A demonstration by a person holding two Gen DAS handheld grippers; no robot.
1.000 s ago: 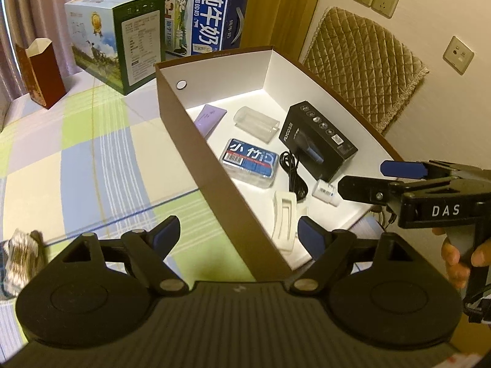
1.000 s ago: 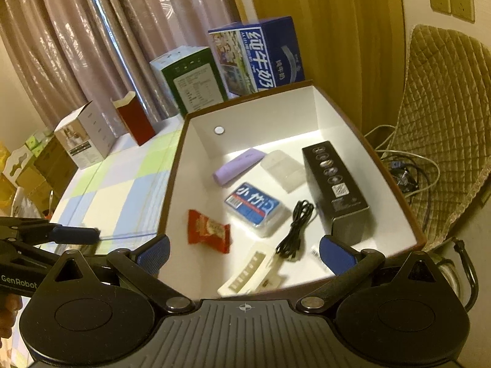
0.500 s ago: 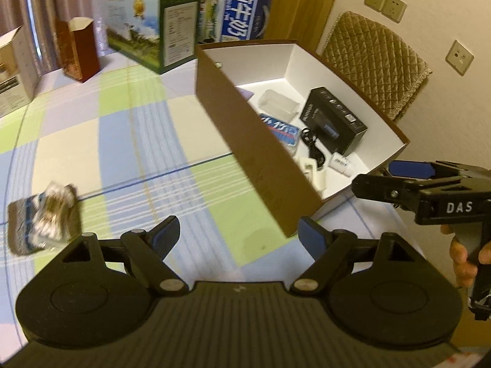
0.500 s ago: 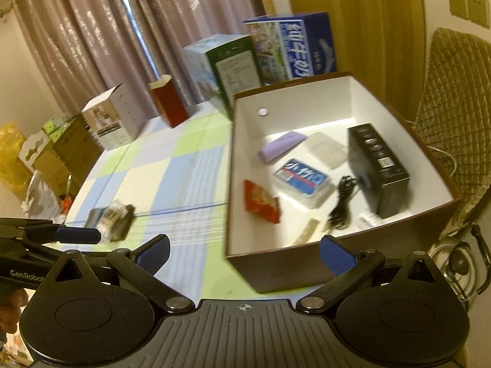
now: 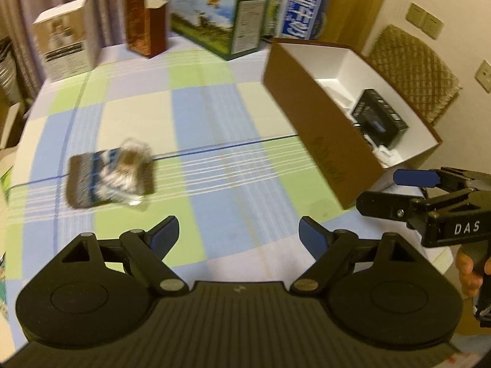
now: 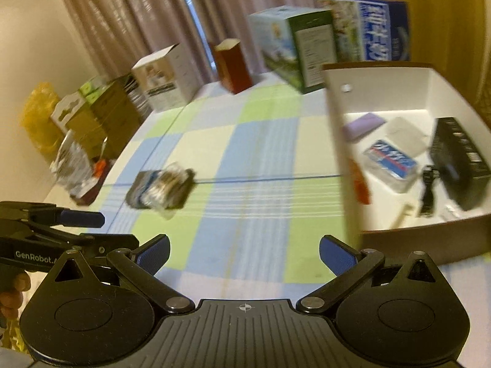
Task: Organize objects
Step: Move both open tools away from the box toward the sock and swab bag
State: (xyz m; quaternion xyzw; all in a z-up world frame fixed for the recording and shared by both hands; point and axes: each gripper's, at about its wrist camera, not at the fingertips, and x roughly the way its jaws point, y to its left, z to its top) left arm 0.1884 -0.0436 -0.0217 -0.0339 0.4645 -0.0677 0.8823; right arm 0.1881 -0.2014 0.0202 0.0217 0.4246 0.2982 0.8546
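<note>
We see a crinkly snack packet (image 5: 110, 178), dark with a blue stripe and blurred, lying flat on the checked tablecloth (image 5: 233, 116), well apart from the brown box (image 5: 310, 122) at the table's right edge. Bare cloth lies all around it. Our left gripper (image 5: 237, 234) and right gripper (image 6: 244, 253) both hang above the cloth, jaws spread wide, nothing between them.

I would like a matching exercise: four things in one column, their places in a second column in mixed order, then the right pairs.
Things:
1. black box
2. snack packet
3. dark red carton
4. left claw

Places:
a. standing at the far edge of the table
b. lying on the checked cloth, outside the tray
c. inside the open tray
d. above the cloth, open and empty

Pairs: 1-c, 2-b, 3-a, 4-d
</note>
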